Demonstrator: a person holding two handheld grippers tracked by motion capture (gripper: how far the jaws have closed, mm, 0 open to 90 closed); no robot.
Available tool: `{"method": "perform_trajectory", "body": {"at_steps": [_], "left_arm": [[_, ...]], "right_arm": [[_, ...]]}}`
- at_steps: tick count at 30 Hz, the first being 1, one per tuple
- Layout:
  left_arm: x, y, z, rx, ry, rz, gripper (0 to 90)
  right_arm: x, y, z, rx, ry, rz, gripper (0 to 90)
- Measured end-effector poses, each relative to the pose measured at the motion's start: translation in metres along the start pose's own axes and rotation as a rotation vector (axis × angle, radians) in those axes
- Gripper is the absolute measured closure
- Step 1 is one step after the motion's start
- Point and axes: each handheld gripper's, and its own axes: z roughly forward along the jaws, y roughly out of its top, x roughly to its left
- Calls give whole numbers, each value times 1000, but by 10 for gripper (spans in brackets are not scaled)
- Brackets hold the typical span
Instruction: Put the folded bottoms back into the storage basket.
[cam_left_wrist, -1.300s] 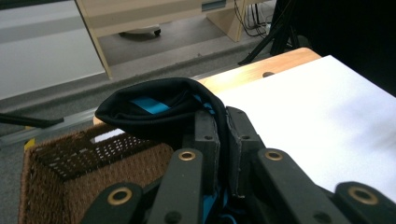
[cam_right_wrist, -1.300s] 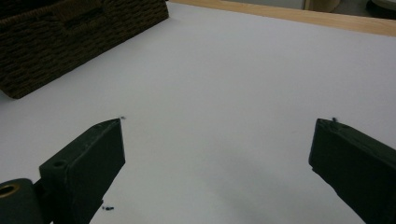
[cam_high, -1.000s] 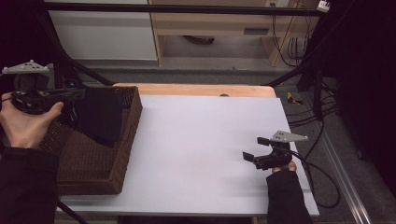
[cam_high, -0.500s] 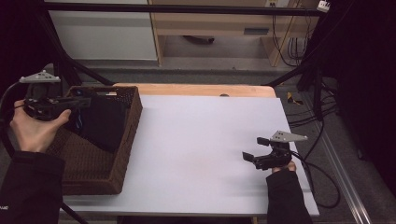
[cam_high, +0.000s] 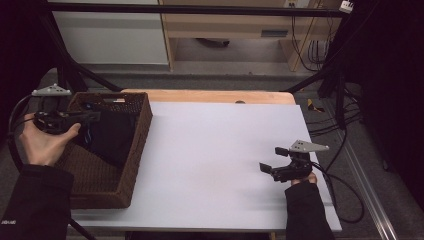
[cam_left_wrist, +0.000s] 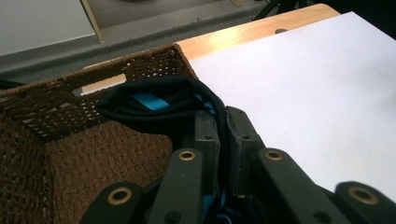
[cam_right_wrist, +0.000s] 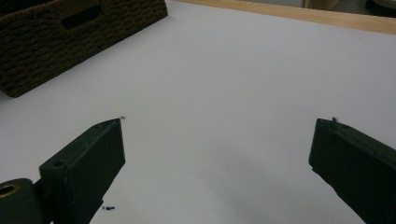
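Note:
A black garment with light blue stripes (cam_high: 111, 137) hangs into the brown wicker basket (cam_high: 131, 165) at the table's left. My left gripper (cam_high: 92, 116) is shut on the cloth's upper edge, above the basket's left side. In the left gripper view the dark fabric (cam_left_wrist: 154, 105) is pinched between the two jaws, with the left gripper (cam_left_wrist: 223, 123) over the basket's (cam_left_wrist: 56, 112) inside. My right gripper (cam_high: 272, 160) rests low over the white table top at the right, jaws wide apart with nothing between them. The right gripper (cam_right_wrist: 219, 140) shows bare table between its jaws.
The white table top (cam_high: 220, 150) has a wooden strip (cam_high: 210, 96) along its far edge. The basket's side (cam_right_wrist: 70, 32) appears far left in the right gripper view. Cables (cam_high: 345, 195) trail off the table's right side. Black frame bars (cam_high: 200, 9) cross behind the table.
My left gripper has come down and toward the basket with the black garment, which now hangs deeper inside. The right gripper has stayed put.

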Motion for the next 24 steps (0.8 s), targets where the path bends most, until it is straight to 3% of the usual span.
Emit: {"method": "perform_trajectory", "body": {"at_steps": [12,15,17,18,21,22,23,24], "left_arm": [[14,-16,21,31,-29,-38,840],[21,-19,27,58,19,-34,829],[31,-22,31,47,59,-41,817],[36,-24,32,36,78,-51,797],[54,-30,36,39,157,-99,577],[57,-32,36,42,173,-100,516],[58,-37,37,12,191,-85,443],[58,-42,38,-30,191,-67,430]], "right_arm": [[0,0,0,0,-2,0,36],[0,0,0,2,-3,-1,36],[0,0,1,3,-3,0,37],[0,0,0,1,-1,-2,37],[0,0,0,0,-2,-1,37],[0,0,0,0,0,-2,37],[0,0,0,-1,1,-1,37],[0,0,0,-2,2,-1,37]]}}
